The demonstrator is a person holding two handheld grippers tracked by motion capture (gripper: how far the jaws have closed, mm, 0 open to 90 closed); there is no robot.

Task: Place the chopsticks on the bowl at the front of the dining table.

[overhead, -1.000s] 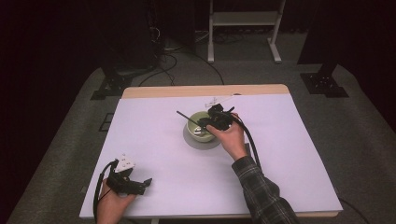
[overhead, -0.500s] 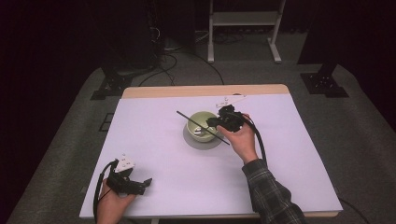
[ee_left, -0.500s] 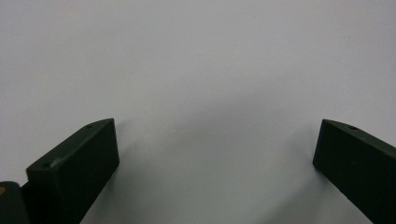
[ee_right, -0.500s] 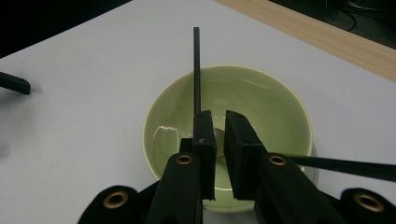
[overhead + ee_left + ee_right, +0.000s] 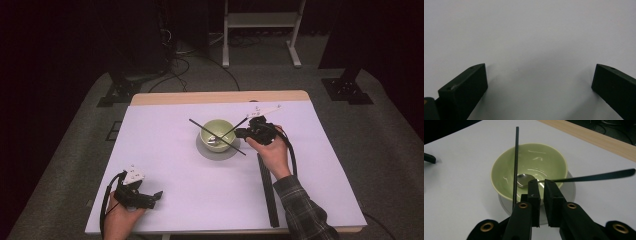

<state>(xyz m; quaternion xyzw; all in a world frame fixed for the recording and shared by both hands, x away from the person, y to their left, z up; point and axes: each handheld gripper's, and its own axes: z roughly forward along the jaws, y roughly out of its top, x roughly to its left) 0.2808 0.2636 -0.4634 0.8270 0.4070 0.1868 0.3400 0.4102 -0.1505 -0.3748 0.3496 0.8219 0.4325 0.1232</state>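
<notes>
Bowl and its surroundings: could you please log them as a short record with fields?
bowl: green, on grey plate
spoon: in bowl, handle out over rim
stick: black, lies across bowl
right gripper: beside bowl, jaws almost together, nothing between
left gripper: open, at table's near left
</notes>
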